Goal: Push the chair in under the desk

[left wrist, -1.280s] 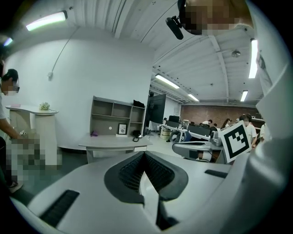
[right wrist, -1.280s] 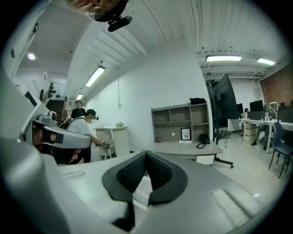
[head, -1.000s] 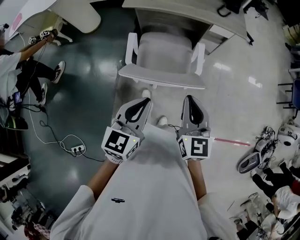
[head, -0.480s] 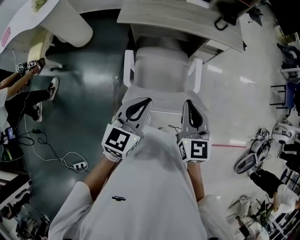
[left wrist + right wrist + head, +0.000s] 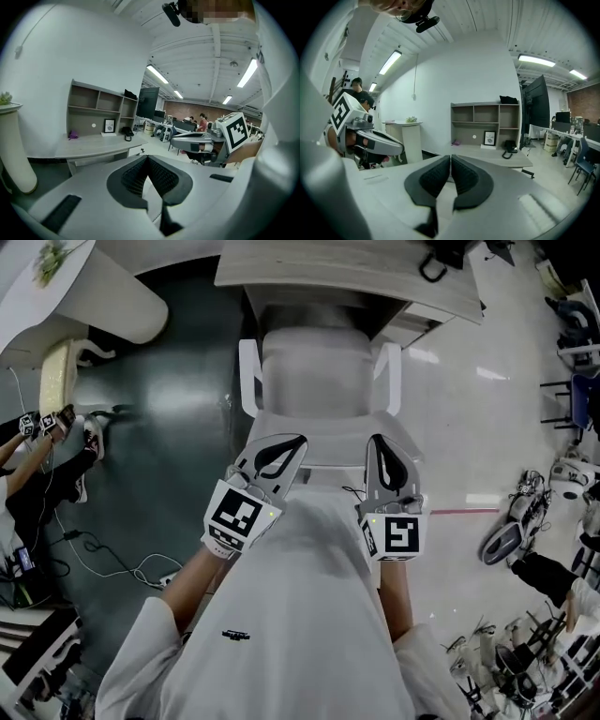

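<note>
Chair [image 5: 319,371] 1, desk [image 5: 347,273] 1, grippers [image 5: 281,443] [image 5: 382,443] 2

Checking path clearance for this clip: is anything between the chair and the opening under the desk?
Nothing visible does. The white chair faces the desk opening squarely, its seat front at the desk edge; the space underneath is shadowed. The left hand-held gripper and right hand-held gripper, both shut, are at its backrest.

Chair [image 5: 317,381] partly under desk [image 5: 328,268], left tongs [image 5: 292,442], right tongs [image 5: 381,442] behind backrest
</note>
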The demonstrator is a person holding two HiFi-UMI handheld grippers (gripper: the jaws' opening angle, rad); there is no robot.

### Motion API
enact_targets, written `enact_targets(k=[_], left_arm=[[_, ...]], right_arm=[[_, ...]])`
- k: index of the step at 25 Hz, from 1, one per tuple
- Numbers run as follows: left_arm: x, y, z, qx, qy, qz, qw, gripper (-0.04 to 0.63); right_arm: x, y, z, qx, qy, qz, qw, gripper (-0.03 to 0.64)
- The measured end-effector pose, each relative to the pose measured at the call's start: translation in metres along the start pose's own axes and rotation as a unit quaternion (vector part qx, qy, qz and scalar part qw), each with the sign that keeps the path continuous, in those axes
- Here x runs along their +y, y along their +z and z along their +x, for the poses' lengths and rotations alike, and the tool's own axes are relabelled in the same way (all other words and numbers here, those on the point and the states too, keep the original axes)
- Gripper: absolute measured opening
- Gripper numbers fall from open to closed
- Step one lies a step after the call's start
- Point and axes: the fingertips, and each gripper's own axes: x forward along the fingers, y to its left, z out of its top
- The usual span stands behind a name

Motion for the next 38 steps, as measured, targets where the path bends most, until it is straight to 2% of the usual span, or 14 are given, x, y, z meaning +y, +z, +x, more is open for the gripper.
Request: enact_targets(k=[5,10,15,18,21,26,32,38], left_arm=[[-0.012,-0.015,0.011,0.034,-0.030,0.021,0.9988,0.006],[-0.020,-0.030,0.022,0.062,-0.049,0.054,0.9954,0.006],[-0.028,-0.053,0.024,0.087,-0.066,0.084,0.9904,0.011],[-0.031,-0.066,0.030,0.109,-0.077,0.096,0.9865,0.056],[-0.035,-0.084,0.034,0.142,-0.098,0.113,0.9785,0.107],[-0.041,-0.117,0.037,0.198,-0.147,0.129,0.9606,0.149],[-0.035,-0.148,0.042,0.256,-0.157,0.142,0.9434,0.179],[-0.031,-0.179,0.048,0.300,-0.170,0.164,0.9243,0.189]], right_arm=[[-0.001,-0.014,0.001,0.029,0.029,-0.016,0.999,0.034],[0.007,-0.032,0.005,0.055,0.079,-0.021,0.995,0.090],[0.033,-0.059,0.010,0.089,0.165,-0.045,0.981,0.127],[0.042,-0.080,0.010,0.115,0.208,-0.062,0.969,0.147],[0.050,-0.098,0.010,0.140,0.238,-0.087,0.957,0.164],[0.055,-0.128,0.009,0.187,0.276,-0.130,0.934,0.179],[0.058,-0.153,0.007,0.233,0.317,-0.149,0.907,0.184],[0.062,-0.187,0.004,0.279,0.349,-0.186,0.875,0.187]])
